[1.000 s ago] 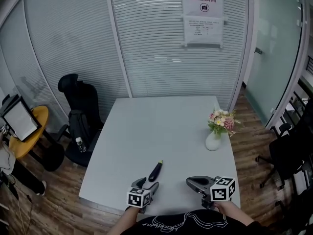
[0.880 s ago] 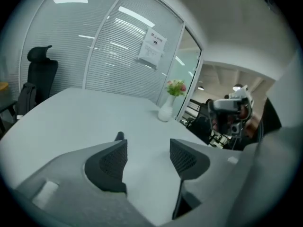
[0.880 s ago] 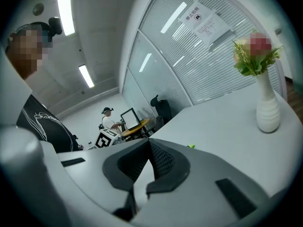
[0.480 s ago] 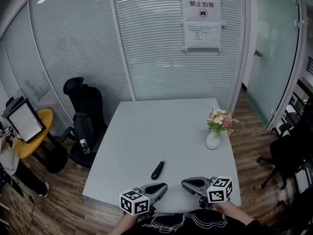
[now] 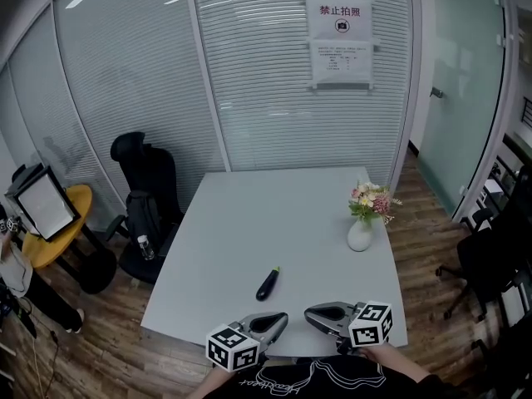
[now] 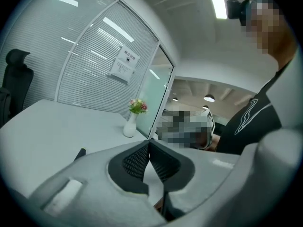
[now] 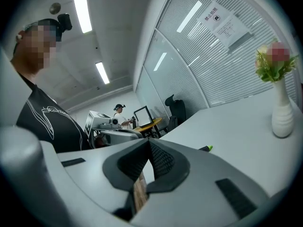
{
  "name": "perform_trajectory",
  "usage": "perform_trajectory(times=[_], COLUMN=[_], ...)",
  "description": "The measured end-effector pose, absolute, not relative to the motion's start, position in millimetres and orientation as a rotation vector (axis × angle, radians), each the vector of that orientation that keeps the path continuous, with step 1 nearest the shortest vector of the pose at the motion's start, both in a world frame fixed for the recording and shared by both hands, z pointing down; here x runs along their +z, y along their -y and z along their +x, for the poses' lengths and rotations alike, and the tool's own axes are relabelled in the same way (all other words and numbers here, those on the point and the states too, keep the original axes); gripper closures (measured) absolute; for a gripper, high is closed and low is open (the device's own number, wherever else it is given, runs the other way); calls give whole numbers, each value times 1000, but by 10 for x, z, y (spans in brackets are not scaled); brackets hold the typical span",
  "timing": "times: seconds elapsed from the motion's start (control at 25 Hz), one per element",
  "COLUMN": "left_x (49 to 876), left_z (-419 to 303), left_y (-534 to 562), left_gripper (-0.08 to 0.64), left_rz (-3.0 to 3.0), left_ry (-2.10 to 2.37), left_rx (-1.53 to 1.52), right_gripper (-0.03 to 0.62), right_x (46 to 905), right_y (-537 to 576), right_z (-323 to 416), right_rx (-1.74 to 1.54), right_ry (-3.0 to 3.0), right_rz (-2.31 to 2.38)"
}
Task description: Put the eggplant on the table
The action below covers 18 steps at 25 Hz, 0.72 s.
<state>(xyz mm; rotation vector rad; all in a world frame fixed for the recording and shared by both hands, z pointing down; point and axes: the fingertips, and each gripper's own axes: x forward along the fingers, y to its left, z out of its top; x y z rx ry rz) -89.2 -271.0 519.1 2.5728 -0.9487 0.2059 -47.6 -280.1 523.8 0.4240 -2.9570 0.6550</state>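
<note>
Small, dark-purple, green-tipped eggplant [image 5: 267,284]: flat on the light-grey table [image 5: 274,206], near its front edge. Looks light, firm, glossy-slick, prone to rolling; best pinched across the thick middle. Left gripper [image 5: 283,317], right gripper [image 5: 309,312]: jaws pressed together, empty.

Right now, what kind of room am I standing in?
Probably an office meeting room: a grey table, striped glass partition walls and a black office chair beside the table.
</note>
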Motion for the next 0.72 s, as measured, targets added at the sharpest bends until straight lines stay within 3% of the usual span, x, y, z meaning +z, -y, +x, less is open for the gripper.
perform_trajectory(times=[0.72], left_x=[5184], left_z=[-877], left_y=[2778], left_gripper=[546], left_rz=[2554], left_ry=[1000], left_rx=[221], right_gripper=[583], right_x=[5258], right_y=[2846], right_z=[-418], right_rx=[682], right_ry=[2961], right_rz=[427])
